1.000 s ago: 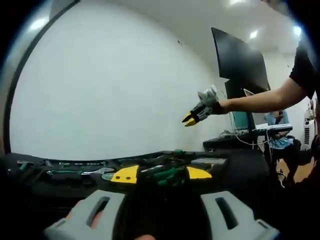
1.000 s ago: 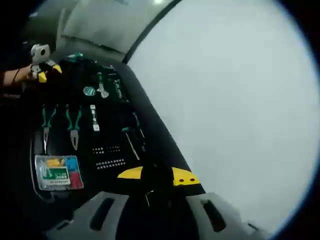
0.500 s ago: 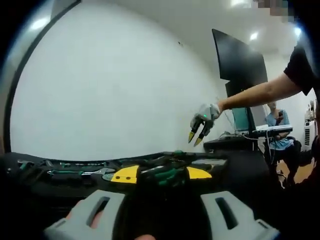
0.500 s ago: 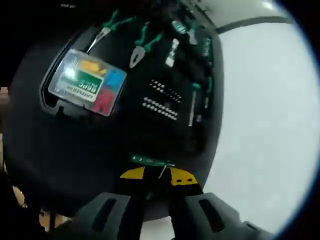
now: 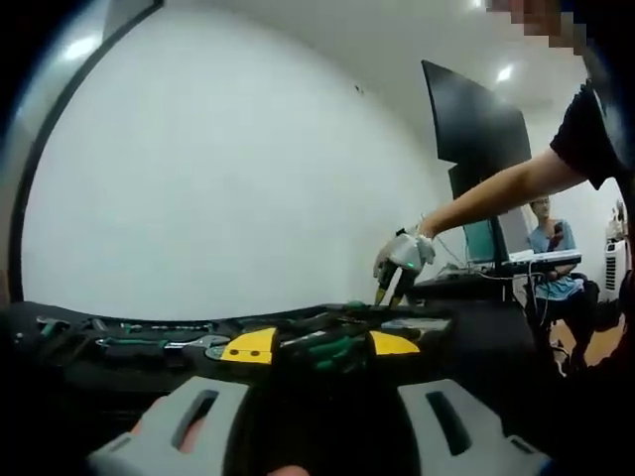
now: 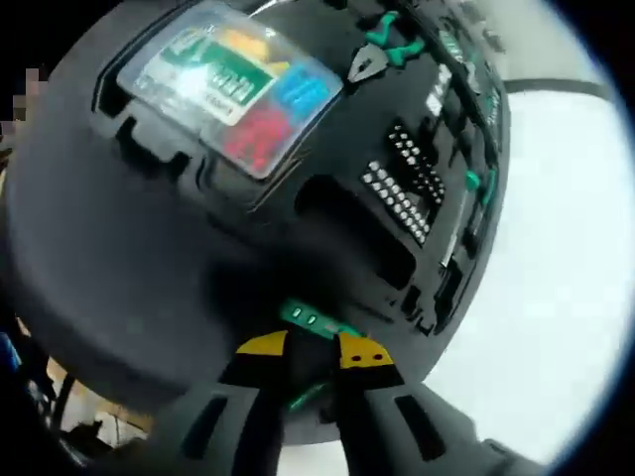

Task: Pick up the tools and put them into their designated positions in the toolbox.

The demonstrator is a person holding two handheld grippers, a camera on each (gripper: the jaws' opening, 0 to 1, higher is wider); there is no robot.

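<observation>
Right gripper (image 6: 313, 349) is nose-down over the near edge of the toolbox (image 6: 119, 258), carrying a small green tool (image 6: 310, 319) with pale markings. Step in hand, by my read: seat this tool in its cutout. Likely target is the empty dark recess (image 6: 347, 213) just ahead of the tips, below the rows of bits (image 6: 402, 188), but I can't confirm the shape match from here.

To do it well: line the tool's long side up with the recess before lowering, come down straight, let go only once it sits flush. Keep clear of the clear parts case (image 6: 233, 84) with red, blue and yellow contents on one side and the white bench (image 6: 556, 297) edge on the other. The tool looks thin, so it could tip or twist in the grip.

Fingers, right: yellow tips nearly together, pinching the green tool between them, part of it poking out beyond the tips.

Left gripper (image 5: 313, 347) sits low at the toolbox's other end, yellow tips spread a bit, clamped on a green-and-black handled tool (image 5: 322, 347). Whether that tool is lifted or resting in the tray is not clear. Tools with green grips (image 5: 149, 342) lie in the tray to the side. In the left gripper view, the right gripper is at the toolbox's far edge, pointing down.
</observation>
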